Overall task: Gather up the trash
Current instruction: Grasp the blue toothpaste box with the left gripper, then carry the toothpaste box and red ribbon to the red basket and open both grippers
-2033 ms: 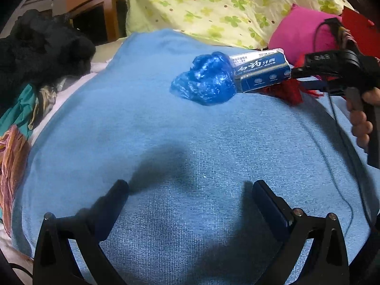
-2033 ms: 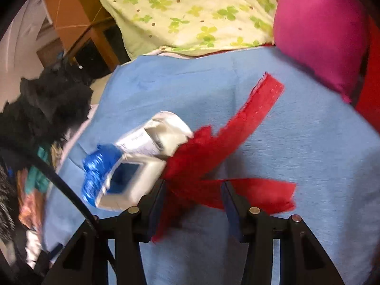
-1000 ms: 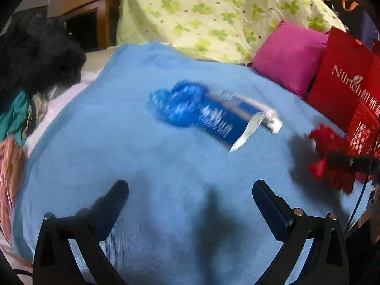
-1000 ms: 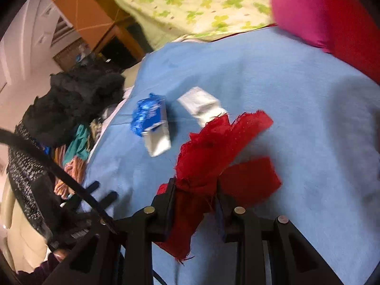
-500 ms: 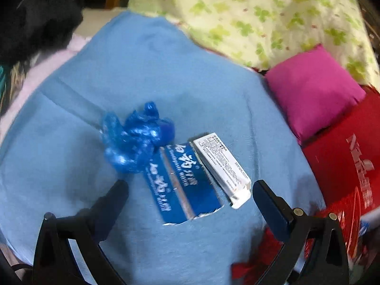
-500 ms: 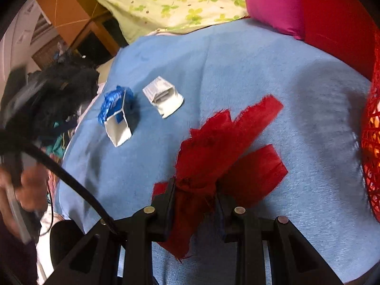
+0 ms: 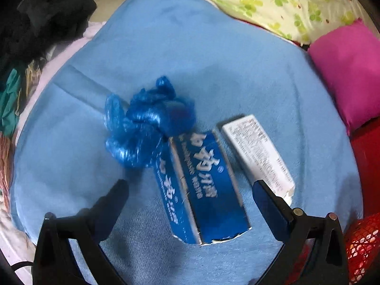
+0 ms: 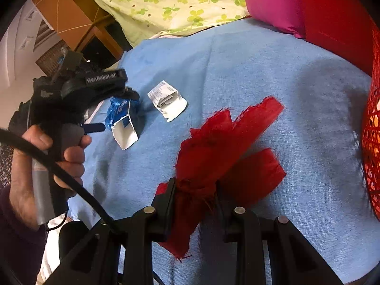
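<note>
Left wrist view shows your left gripper (image 7: 187, 190) pointing down over the blue toothpaste box (image 7: 204, 190), which lies flat on the blue blanket (image 7: 213, 59). Its jaws are wide and just starting to close, with the box between them but not touched yet. The box looks like thin card, open at the near end, so it is likely light and easy to crush (squeeze it gently). Take it across its narrow width, near the middle, so it does not tip. The crumpled blue plastic bag (image 7: 144, 128) touches the far end of the box; it looks soft and slippery, so pinch a thick bunch of it, not a loose edge. The white box (image 7: 258, 154) lies just beside the blue one, close to your right-hand finger (image 7: 268, 201), and you may bump it. Over in the right wrist view, your right gripper (image 8: 194, 190) is closed tight on the red cloth scrap (image 8: 223, 147). That scrap is floppy and its loose ends hang out past the jaws. The red mesh basket (image 8: 372, 142) sits close by at the right edge.
</note>
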A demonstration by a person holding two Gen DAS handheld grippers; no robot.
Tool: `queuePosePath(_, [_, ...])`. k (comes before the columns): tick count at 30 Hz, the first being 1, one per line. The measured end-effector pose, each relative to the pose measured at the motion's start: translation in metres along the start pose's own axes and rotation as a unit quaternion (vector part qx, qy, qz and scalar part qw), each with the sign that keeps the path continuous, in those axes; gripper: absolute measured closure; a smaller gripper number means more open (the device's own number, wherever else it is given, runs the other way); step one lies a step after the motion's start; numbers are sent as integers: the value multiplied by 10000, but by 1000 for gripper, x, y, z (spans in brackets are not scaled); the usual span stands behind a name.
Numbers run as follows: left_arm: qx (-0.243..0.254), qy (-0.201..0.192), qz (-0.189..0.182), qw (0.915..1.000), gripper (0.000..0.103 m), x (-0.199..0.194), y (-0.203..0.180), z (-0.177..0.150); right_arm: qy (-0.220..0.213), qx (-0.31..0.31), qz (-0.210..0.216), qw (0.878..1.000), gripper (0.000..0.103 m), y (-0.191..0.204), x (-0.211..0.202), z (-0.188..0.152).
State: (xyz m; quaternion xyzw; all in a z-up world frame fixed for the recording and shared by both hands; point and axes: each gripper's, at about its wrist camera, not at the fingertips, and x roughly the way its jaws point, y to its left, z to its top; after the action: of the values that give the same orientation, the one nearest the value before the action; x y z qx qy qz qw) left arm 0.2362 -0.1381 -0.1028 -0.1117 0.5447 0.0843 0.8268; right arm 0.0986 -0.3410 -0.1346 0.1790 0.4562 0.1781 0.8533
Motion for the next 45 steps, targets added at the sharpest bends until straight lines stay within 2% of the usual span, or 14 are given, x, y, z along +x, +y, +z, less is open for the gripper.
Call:
queuePosePath(2, [-38, 227, -115, 9997, 28, 7, 5, -4, -87, 7, 36, 10000, 72, 1, -4, 1])
queuePosePath(3, [-68, 348, -220, 9991, 35, 10, 8, -6, -87, 7, 36, 10000, 72, 1, -4, 1])
queuePosePath(5, [-86, 469, -195, 9987, 56, 15, 14, -10, -157, -13, 89, 9998, 72, 3, -7, 1])
queuePosePath(6, [-66, 477, -182, 9987, 60, 15, 17, -12, -206, -42, 111, 9997, 72, 4, -9, 1])
queuePosePath(9, [50, 447, -284, 9986, 62, 11, 25, -19, -330, -116, 137, 9993, 73, 8, -14, 2])
queuePosePath(12, [310, 244, -250, 9989, 62, -1, 28, -28, -466, -166, 171, 9986, 73, 10, -20, 2])
queuePosePath(15, [503, -2, -407, 9979, 62, -21, 29, -38, -670, -247, 140, 9974, 72, 13, -28, 2])
queuePosePath(20, [838, -393, -688, 9933, 62, -65, 33, -57, -1292, -521, 125, 9902, 72, 23, -55, -1])
queuePosePath(23, [1122, -707, -840, 9876, 62, -97, 25, -72, -1680, -655, 146, 9835, 72, 27, -74, -4])
queuePosePath(28, [1636, -1208, -1042, 9735, 62, -146, -2, -91, -2299, -682, 131, 9707, 72, 26, -111, -9])
queuePosePath(32, [1968, -1425, -1329, 9609, 62, -173, -30, -105, -2862, -549, 65, 9566, 72, 14, -149, -16])
queuePosePath(33, [2033, -1458, -1391, 9581, 62, -177, -36, -107, -2862, -549, 65, 9566, 72, 14, -149, -16])
queuePosePath(42, [2824, -1722, -2122, 9195, 62, -229, -98, -142, -3587, 196, -104, 9332, 72, -40, -209, -28])
queuePosePath(45, [3089, -1775, -2279, 9062, 62, -235, -120, -151, -3778, 426, -189, 9247, 72, -57, -226, -32])
